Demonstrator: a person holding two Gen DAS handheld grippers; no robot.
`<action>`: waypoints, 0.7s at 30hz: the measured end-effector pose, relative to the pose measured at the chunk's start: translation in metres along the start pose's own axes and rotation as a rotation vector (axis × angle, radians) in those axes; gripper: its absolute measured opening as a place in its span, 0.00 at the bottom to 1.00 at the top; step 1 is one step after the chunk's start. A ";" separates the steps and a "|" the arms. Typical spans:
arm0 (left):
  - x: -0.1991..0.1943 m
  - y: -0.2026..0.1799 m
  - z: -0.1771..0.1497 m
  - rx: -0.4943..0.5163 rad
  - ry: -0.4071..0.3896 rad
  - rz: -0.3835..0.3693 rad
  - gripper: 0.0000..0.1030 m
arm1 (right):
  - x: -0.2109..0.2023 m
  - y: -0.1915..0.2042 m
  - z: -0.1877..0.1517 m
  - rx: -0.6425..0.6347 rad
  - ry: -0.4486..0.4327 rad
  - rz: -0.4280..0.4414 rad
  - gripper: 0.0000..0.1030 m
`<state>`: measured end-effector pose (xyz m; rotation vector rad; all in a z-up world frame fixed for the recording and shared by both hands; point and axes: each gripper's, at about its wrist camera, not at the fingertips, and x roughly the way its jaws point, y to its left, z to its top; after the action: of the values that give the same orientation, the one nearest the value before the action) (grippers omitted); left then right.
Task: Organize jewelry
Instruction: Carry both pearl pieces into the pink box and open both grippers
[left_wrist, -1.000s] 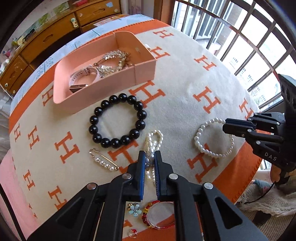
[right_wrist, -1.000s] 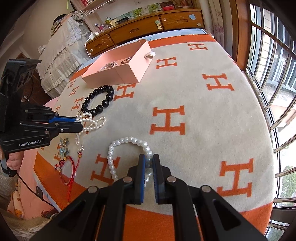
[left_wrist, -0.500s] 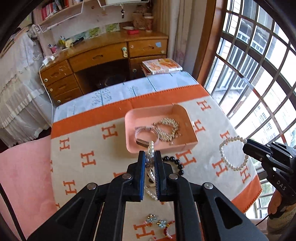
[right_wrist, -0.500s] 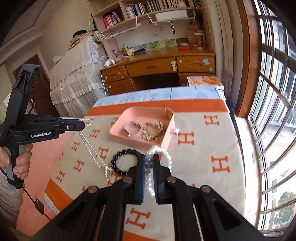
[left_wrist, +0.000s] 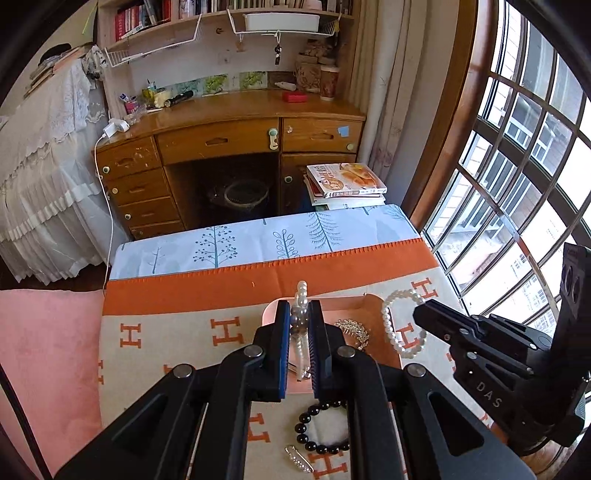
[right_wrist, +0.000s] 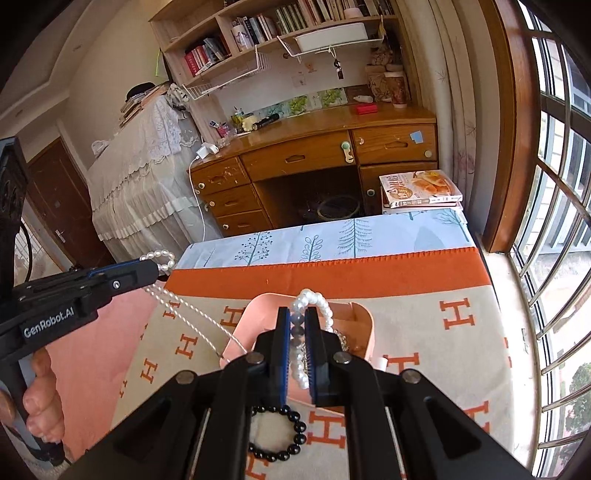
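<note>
Clenching a pearl necklace (left_wrist: 300, 325), the left hand-held gripper (left_wrist: 299, 317) hangs over the pink tray (left_wrist: 269, 314) at 12 o'clock of the black bead bracelet (left_wrist: 321, 428), its strand trailing down toward the orange-lettered blanket (left_wrist: 166, 332). At 3 o'clock of it, the right hand-held gripper (right_wrist: 297, 328) is clamped on a pearl bracelet (right_wrist: 314, 299) above the same tray. Both sets of fingers hide most of the tray's contents, leaving only a gold piece (left_wrist: 352, 328) partly visible, and the pin (left_wrist: 299, 458) is cut off behind the left one.

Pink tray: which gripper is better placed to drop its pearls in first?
Probably right. The right gripper holds the pearl bracelet over the pink tray; the left gripper's pearl necklace trails beside it.
</note>
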<state>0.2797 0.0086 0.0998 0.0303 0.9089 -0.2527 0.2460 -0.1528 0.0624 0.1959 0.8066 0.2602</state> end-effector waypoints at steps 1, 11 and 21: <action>0.006 -0.001 0.000 0.002 0.005 0.000 0.07 | 0.007 0.001 0.001 0.003 0.003 0.002 0.07; 0.068 -0.008 -0.013 0.005 0.070 -0.016 0.07 | 0.053 0.012 -0.001 0.003 0.054 0.042 0.08; 0.114 0.009 -0.055 0.011 0.210 -0.037 0.29 | 0.083 0.006 -0.003 0.067 0.107 0.094 0.08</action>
<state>0.3064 0.0014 -0.0245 0.0509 1.1173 -0.2928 0.2977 -0.1213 0.0049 0.2850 0.9141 0.3347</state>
